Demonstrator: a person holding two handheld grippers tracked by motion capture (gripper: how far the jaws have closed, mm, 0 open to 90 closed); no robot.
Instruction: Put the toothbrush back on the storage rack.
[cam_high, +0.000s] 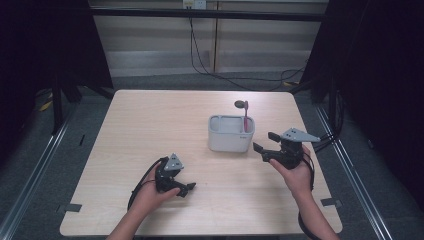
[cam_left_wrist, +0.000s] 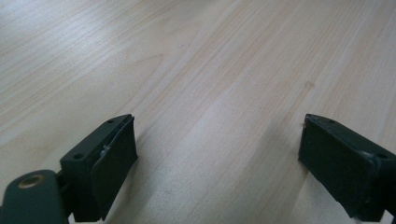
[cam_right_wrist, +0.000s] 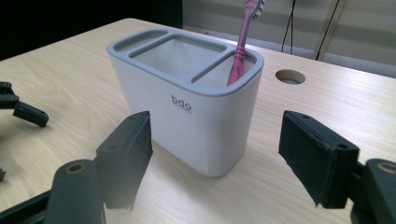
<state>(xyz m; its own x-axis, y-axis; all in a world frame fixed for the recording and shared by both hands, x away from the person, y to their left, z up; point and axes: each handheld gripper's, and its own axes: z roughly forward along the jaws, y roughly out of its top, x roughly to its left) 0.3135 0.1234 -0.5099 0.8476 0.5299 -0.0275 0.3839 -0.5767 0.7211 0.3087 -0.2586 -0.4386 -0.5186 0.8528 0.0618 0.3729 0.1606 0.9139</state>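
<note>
Nearest the lens in the right gripper view we find the right gripper (cam_right_wrist: 215, 158), its 2 black jaws spread wide and empty, 1 on either side of a white toothbrush holder (cam_right_wrist: 187, 116). We count 1 holder, 1 pink toothbrush (cam_right_wrist: 240, 51) and 2 grippers. The holder has a grey rim, 3 compartments and the lettering "bdo", legible in this view but not from above. The toothbrush stands tilted in the end compartment. The high view places the holder (cam_high: 230, 135) right of centre on the wooden table (cam_high: 150, 120), just beside the right gripper (cam_high: 265, 142). The left gripper (cam_left_wrist: 217, 158) is spread over bare wood, well apart from the holder.
</note>
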